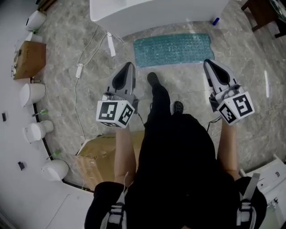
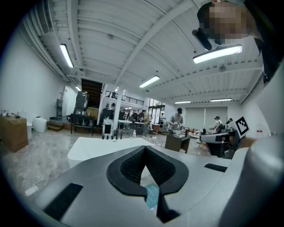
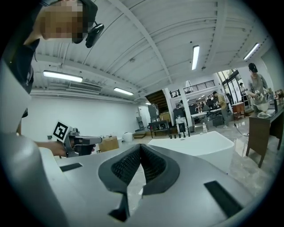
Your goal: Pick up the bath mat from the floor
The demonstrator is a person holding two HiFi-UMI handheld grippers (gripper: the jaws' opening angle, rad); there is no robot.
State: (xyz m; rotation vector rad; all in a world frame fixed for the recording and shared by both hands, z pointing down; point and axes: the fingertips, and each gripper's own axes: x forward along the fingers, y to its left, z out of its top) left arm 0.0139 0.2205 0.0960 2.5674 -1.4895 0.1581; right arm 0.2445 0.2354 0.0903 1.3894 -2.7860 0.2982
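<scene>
Scene: marble-patterned floor (image 1: 67,96), seen from above by the head camera. Person standing, dark clothes, one shoe (image 1: 153,79) forward, a gripper in each hand.

Bath mat (image 1: 172,49): teal, bubbly texture, lying flat on the floor at the far side, its long edge just beside the white bathtub (image 1: 156,12). Not touched by either tool. The forward shoe is near the mat's near edge, apart from it.

Left gripper (image 1: 129,67): held in the air on the near side of the mat, tip pointing toward the mat's left end. Its own view shows the jaws closed tip to tip with nothing between them; a sliver of teal mat shows through the gap lower down.

Right gripper (image 1: 208,63): also in the air, tip near the mat's right end, on the near side of it. In its own view the jaws meet at the tip, nothing held.

The two tools are well apart, one each side of the person's legs; each appears in the other's camera.

Surroundings: white cable (image 1: 87,57) trailing over the floor left of the mat; cardboard box (image 1: 29,59) at far left; second brown box (image 1: 96,157) near the person's left leg; row of white round containers (image 1: 32,93) along the left wall; small blue item (image 1: 216,20) by the tub's right corner. People at tables far back in the hall.
</scene>
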